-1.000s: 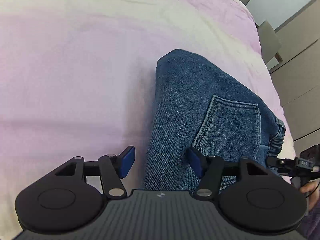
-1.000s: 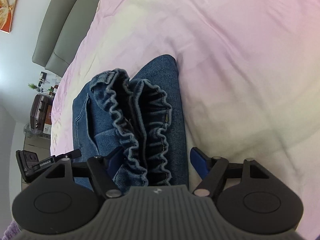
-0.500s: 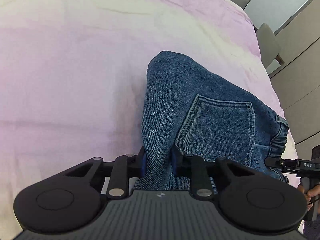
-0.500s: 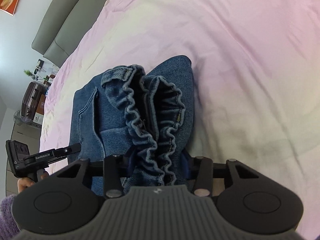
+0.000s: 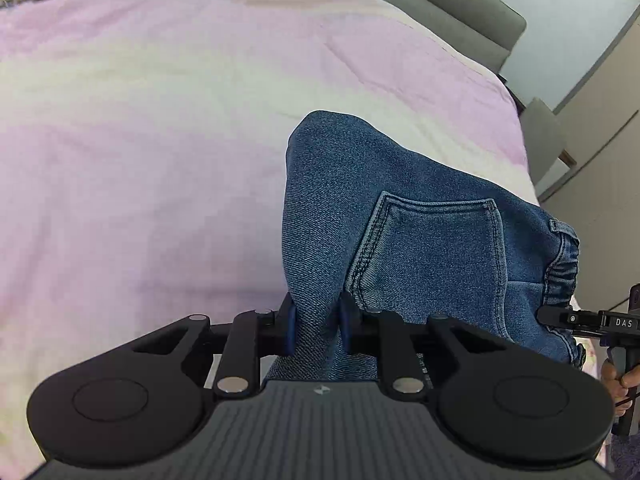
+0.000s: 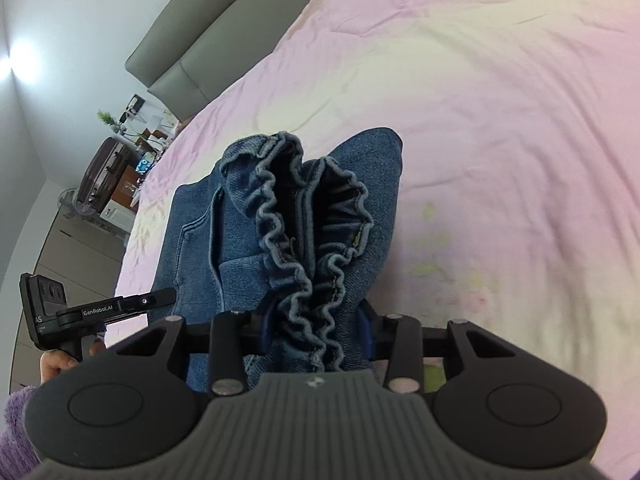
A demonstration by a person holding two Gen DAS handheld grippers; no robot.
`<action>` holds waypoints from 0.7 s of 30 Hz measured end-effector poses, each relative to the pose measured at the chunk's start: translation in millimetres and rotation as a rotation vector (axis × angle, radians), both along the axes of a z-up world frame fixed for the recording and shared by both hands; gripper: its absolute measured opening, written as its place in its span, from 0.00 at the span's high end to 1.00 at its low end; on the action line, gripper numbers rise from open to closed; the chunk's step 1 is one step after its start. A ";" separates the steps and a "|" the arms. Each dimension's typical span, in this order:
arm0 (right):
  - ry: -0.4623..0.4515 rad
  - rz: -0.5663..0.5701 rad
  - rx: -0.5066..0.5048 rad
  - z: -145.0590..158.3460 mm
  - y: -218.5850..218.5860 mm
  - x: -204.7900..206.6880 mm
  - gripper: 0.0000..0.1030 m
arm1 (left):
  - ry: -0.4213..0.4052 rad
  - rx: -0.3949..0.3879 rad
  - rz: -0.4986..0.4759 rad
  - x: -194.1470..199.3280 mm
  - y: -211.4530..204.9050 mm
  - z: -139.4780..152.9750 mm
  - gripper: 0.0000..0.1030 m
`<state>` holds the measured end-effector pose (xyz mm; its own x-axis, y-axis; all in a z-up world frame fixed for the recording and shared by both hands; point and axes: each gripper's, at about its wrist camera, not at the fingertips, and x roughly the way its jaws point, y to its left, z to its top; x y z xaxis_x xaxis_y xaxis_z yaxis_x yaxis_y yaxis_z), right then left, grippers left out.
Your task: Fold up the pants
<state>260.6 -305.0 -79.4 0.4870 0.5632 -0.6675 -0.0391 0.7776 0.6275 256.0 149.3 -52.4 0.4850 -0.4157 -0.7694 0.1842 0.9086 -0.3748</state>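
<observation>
Blue denim pants [image 5: 404, 208], folded into a thick bundle, hang lifted above a pink bed cover [image 5: 140, 140]. My left gripper [image 5: 316, 326] pinches the folded edge beside the back pocket [image 5: 432, 248], its jaws still closing on the cloth between the pads. In the right wrist view the same pants [image 6: 200, 248] show their ruffled elastic waistband [image 6: 304, 216]. There my right gripper [image 6: 316, 330] is shut on the bunched waistband end. The far fold of the bundle still droops toward the bed.
A grey padded headboard [image 5: 440, 0] borders the far end of the bed. Beige cabinets [image 5: 600, 168] stand to the right. A dark suitcase [image 6: 104, 172] and a cluttered stand sit beyond the bed's left side. A hand [image 6: 56, 364] in a purple sleeve holds the other gripper.
Both grippers went from open around the pants to shut on them. Both then rose, lifting the near end of the bundle off the bed, and the headboard came into view.
</observation>
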 end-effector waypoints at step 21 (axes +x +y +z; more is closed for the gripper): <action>0.103 0.206 0.046 -74.9 229.8 99.8 0.65 | 0.080 0.112 0.191 17.1 176.0 -51.4 0.79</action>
